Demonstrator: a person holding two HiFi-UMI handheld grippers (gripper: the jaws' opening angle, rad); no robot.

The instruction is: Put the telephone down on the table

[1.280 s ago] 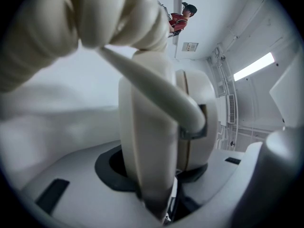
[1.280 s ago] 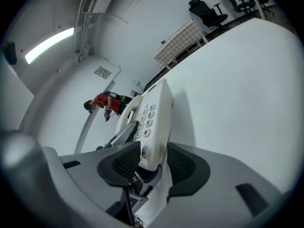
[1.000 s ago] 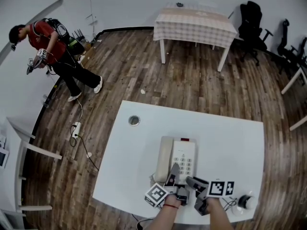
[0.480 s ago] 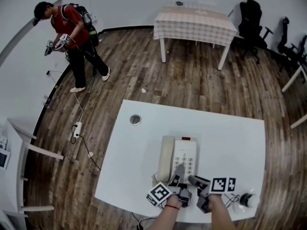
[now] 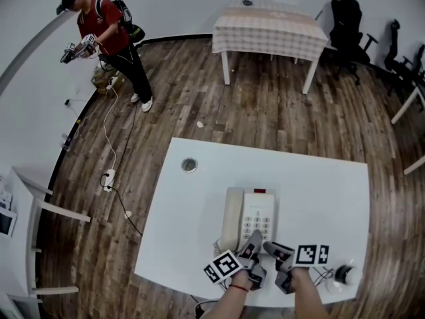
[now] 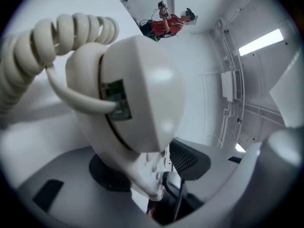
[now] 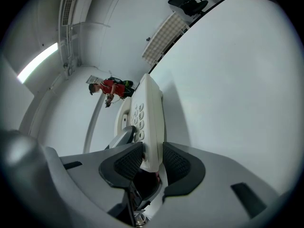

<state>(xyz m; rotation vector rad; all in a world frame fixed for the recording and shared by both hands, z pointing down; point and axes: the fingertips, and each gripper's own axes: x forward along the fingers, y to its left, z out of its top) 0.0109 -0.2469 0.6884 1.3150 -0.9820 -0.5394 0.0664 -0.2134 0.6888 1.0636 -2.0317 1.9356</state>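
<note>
The cream telephone (image 5: 257, 212) lies on the white table (image 5: 319, 191), its handset (image 5: 231, 218) in the cradle on the left. My left gripper (image 5: 248, 247) is at the phone's near end. In the left gripper view the handset's cord end (image 6: 137, 89) and coiled cord (image 6: 52, 37) fill the space between the jaws of that gripper (image 6: 142, 184). The jaws have just been opening, and the dark pad (image 6: 190, 158) stands just off the handset. My right gripper (image 7: 152, 163) has just been closing and is shut on the near edge of the telephone base (image 7: 149, 108).
A round cable hole (image 5: 190, 165) is in the table's far left part, and a small black-and-white object (image 5: 344, 274) sits near its right front corner. Beyond are a cloth-covered table (image 5: 269, 32), black chairs (image 5: 348, 35), and a person in red (image 5: 106, 35).
My left gripper has shifted slightly right along the phone's near end. The right gripper has stayed put. The person in red has walked toward the back wall.
</note>
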